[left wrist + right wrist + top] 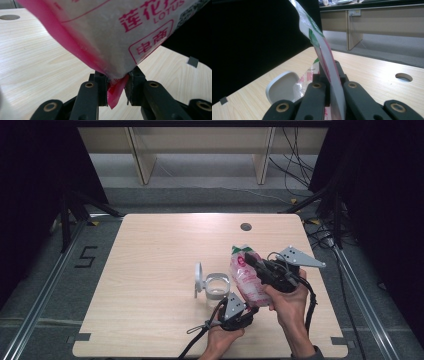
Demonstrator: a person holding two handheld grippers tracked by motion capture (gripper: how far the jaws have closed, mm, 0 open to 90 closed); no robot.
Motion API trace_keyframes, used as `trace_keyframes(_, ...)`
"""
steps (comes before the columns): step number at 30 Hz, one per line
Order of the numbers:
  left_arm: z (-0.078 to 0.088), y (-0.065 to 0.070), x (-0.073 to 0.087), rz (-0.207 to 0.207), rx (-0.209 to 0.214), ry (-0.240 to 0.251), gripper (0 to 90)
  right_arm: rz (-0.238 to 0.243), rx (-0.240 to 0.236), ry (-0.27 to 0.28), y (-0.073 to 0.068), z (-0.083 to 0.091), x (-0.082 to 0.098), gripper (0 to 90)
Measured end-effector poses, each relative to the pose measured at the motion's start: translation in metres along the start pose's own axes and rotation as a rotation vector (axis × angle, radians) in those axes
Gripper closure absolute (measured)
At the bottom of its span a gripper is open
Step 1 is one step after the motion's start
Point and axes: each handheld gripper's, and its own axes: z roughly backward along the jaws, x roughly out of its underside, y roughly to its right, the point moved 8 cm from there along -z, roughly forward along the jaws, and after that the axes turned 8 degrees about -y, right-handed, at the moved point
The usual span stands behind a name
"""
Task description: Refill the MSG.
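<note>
With both grippers' fingers clamped on the pink bag (246, 279), left (248, 309) low, right (251, 261) high, we risk tearing it beside the jar (218, 287).

The pink bag (120, 37) reads "LOTUS"; the floor mark (86, 256) reads "5".

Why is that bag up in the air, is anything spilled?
Nothing is spilled. The bag hangs tilted above the table, pinched by the right tool at its top and the left tool at a bottom corner, beside an open jar.
</note>
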Motion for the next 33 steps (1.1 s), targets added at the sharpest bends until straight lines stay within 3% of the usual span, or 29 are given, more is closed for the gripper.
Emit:
trace_keyframes(2,-0.001,0.0,0.0,0.012,-0.01,0.009,73.7,0.023,0.002,-0.002,0.0,-0.002,0.0,90.0)
trace_keyframes(4,-0.002,0.0,0.0,0.021,-0.017,0.013,73.7,0.013,-0.013,-0.004,-0.002,-0.004,0.0,90.0)
trace_keyframes(7,-0.002,-0.001,0.0,0.029,-0.034,0.014,73.8,0.003,0.0,-0.011,-0.002,-0.006,0.0,90.0)
trace_keyframes(14,-0.005,0.004,-0.003,0.064,-0.021,0.041,73.9,0.029,0.006,-0.014,-0.006,-0.015,-0.002,90.0)
trace_keyframes(17,-0.007,0.007,-0.004,0.085,-0.005,0.06,74.1,0.018,-0.006,-0.019,-0.008,-0.017,-0.001,90.0)
trace_keyframes(20,-0.009,0.01,-0.002,0.085,-0.002,0.058,74.2,0.043,0.006,-0.02,-0.007,-0.019,-0.001,90.0)
trace_keyframes(23,-0.011,0.012,-0.003,0.082,0.014,0.066,74.4,0.029,0.004,-0.033,-0.009,-0.021,0.001,90.0)
trace_keyframes(24,-0.012,0.014,-0.003,0.083,0.016,0.067,74.4,0.062,0.018,-0.029,-0.006,-0.023,0.0,90.0)
trace_keyframes(33,-0.015,0.016,-0.005,0.083,0.023,0.075,74.7,0.068,0.019,-0.047,-0.011,-0.026,0.002,90.0)
